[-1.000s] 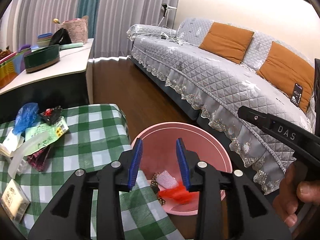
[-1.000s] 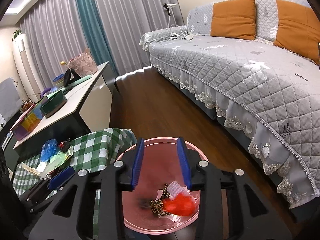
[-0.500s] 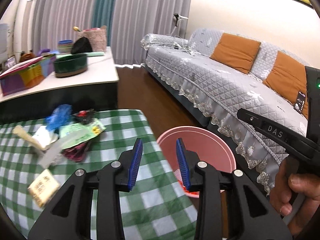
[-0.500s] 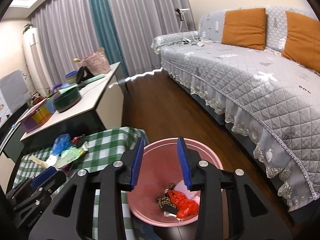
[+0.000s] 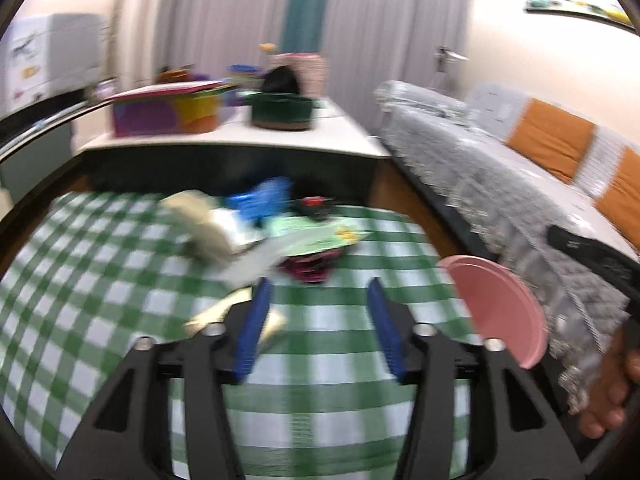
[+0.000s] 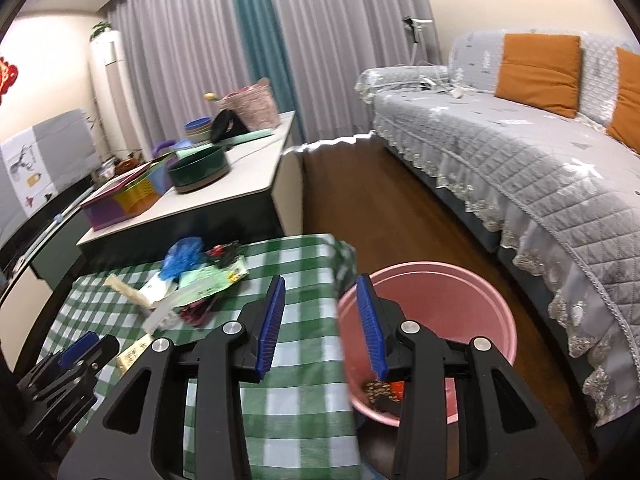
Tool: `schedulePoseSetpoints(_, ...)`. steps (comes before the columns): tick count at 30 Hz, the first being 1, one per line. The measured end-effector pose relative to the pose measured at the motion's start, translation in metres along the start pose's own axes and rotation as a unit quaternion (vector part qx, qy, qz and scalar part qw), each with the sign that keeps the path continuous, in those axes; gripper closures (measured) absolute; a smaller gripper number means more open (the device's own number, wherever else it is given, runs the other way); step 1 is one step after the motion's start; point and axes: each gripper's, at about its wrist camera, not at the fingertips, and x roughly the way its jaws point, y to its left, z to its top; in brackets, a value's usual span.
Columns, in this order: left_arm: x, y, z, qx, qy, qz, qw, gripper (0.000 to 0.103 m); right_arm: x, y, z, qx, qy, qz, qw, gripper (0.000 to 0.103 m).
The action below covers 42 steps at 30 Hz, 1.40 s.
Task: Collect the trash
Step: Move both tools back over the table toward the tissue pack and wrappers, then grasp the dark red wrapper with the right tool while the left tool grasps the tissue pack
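Observation:
A pile of trash (image 6: 188,280) lies on the green checked tablecloth (image 6: 304,408): a blue bag (image 6: 182,258), a green wrapper (image 6: 208,282), a dark red wrapper (image 5: 310,266) and a small yellow packet (image 6: 134,354). The pile also shows blurred in the left wrist view (image 5: 264,228). My left gripper (image 5: 318,328) is open and empty above the cloth, just short of the pile. My right gripper (image 6: 320,322) is open and empty over the table's right edge. The pink bin (image 6: 436,304) stands on the floor right of the table with wrappers inside.
A white side table (image 6: 248,184) behind holds a green round tin (image 6: 198,170), a colourful box (image 6: 124,200) and a basket (image 6: 250,106). A grey sofa (image 6: 520,168) with orange cushions runs along the right. Wooden floor (image 6: 380,208) lies between them.
Both grippers have swung left from over the pink bin toward the table. The left gripper now faces the trash pile; the bin has slid to the right of both views.

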Motion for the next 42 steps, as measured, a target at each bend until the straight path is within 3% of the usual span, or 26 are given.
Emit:
schedulePoseSetpoints(1,0.003,0.008,-0.002,-0.009,0.001,0.017,0.9998,0.034,0.002,0.005,-0.001,-0.004,0.002,0.004,1.000,0.065)
schedulePoseSetpoints(7,0.027,0.027,-0.008,-0.041,0.015,0.052,0.9977,0.018,0.016,0.027,-0.008,-0.019,0.014,0.023,0.999,0.065)
schedulePoseSetpoints(13,0.054,0.030,-0.014,-0.060,0.048,0.076,0.9941,0.014,0.033,0.039,-0.013,-0.026,0.026,0.036,0.999,0.065)
schedulePoseSetpoints(17,0.071,0.036,-0.017,-0.078,0.082,0.094,0.9890,0.013,0.046,0.045,-0.016,-0.024,0.036,0.049,0.998,0.065)
schedulePoseSetpoints(25,0.094,0.046,-0.026,-0.101,0.128,0.092,0.9823,0.014,0.072,0.064,-0.022,-0.024,0.057,0.076,0.995,0.065)
schedulePoseSetpoints(42,0.086,0.069,-0.017,-0.121,0.114,0.106,0.9804,0.020,0.143,0.122,-0.040,-0.027,0.111,0.129,0.985,0.065)
